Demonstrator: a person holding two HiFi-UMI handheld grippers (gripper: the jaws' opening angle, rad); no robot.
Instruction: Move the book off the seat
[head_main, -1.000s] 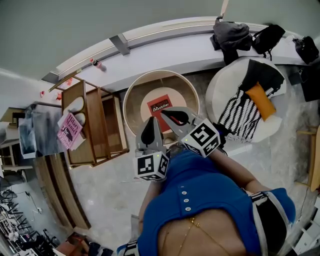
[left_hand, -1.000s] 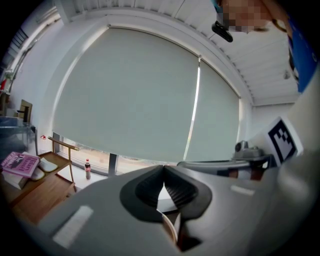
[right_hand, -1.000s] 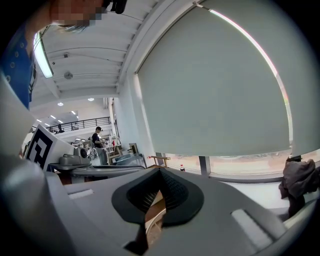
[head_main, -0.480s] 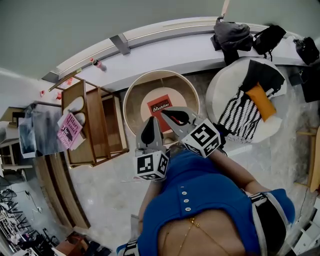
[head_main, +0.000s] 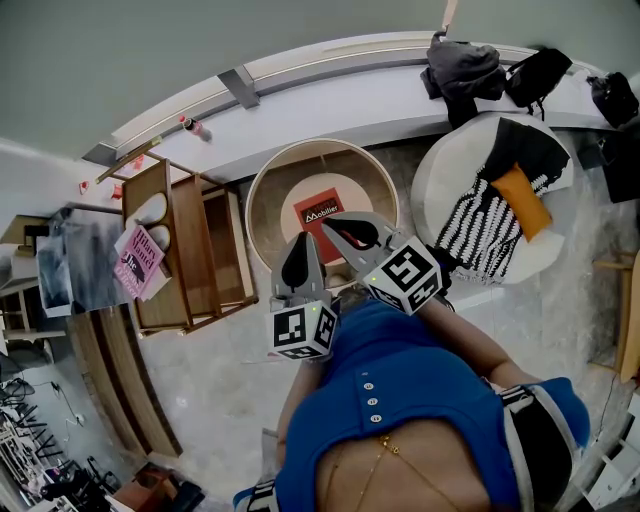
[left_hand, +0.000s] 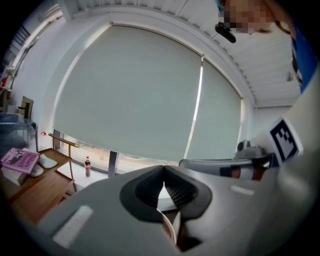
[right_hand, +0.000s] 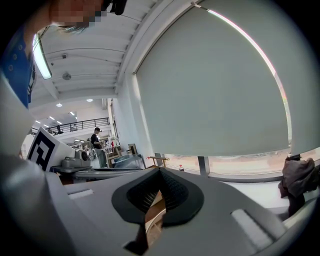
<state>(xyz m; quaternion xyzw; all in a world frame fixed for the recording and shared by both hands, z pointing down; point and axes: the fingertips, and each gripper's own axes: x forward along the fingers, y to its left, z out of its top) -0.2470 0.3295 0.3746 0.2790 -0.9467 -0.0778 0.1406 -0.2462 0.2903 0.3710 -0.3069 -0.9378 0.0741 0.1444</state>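
We are holding the left tool (head_main: 299, 262) and the right tool (head_main: 338, 233) side by side in front of us, both pointing toward the round wooden seat (head_main: 258, 205). The left tool's jaws are pressing together with nothing between them, and the right tool's jaws are doing the same. In each gripper view, a bit of pale wood is showing through the slit below the closed pads.

The red book (head_main: 323, 210) is lying flat in the middle of the seat, just beyond the tips of both tools in the head view. Neither tool is touching it.

To the left of the seat a wooden shelf (head_main: 190, 250) is standing, with a pink book (head_main: 135, 262) lying on its outer end. To the right a white chair (head_main: 432, 190) is carrying a striped cloth (head_main: 480, 235) and an orange cushion (head_main: 522, 198). Behind both seats a white ledge (head_main: 330, 110) is running along the window. A small bottle (head_main: 193, 127) is standing on it at the left, and dark bags (head_main: 462, 70) are sitting on it at the right.
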